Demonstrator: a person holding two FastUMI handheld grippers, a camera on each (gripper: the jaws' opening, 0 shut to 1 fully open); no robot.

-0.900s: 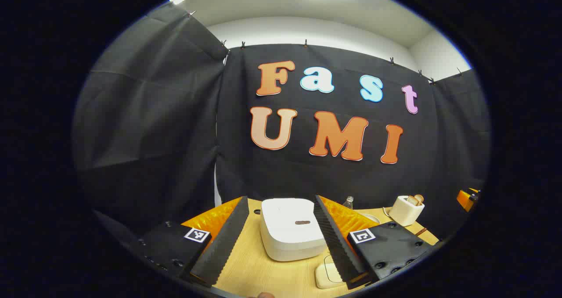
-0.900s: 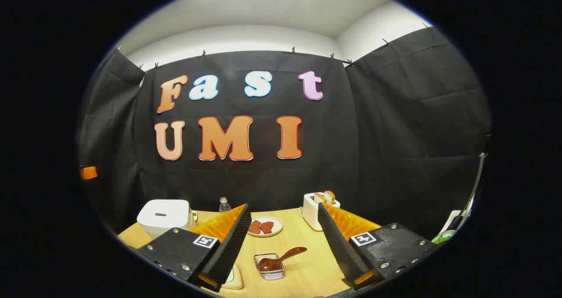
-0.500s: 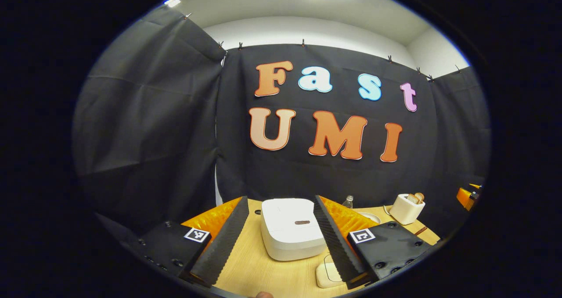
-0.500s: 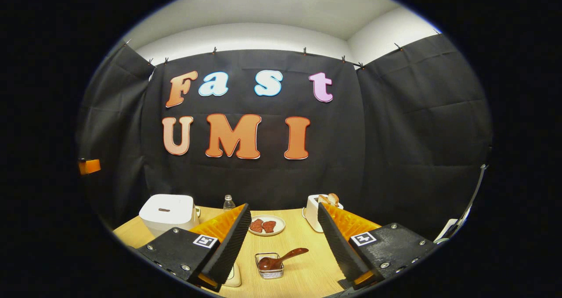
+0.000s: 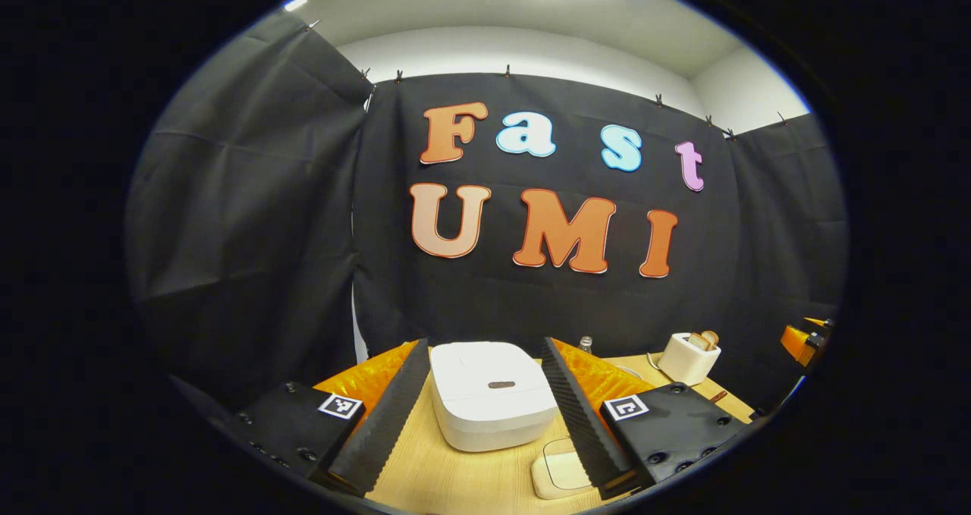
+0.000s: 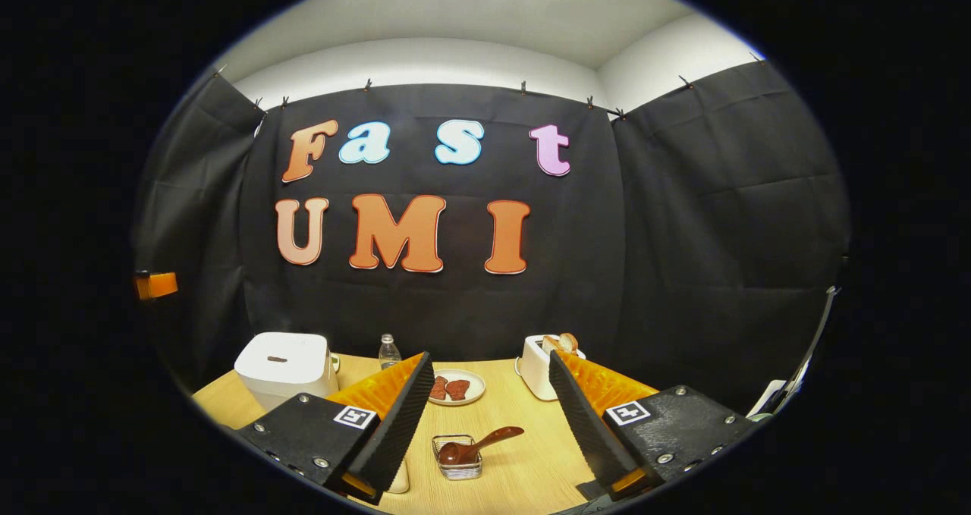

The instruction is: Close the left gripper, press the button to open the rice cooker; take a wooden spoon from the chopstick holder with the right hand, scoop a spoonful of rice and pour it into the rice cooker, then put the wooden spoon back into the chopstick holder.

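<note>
Framing closed rice cooker [image 5: 489, 403], left hand-held gripper [image 5: 485, 412] spread, touching nothing

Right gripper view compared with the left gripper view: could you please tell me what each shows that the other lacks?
Right gripper view: the wooden spoon in the chopstick holder, a plate of food, and the open right gripper. Left gripper view: the open left gripper framing the rice cooker. Shared: rice cooker, toaster, bottle, table.
</note>
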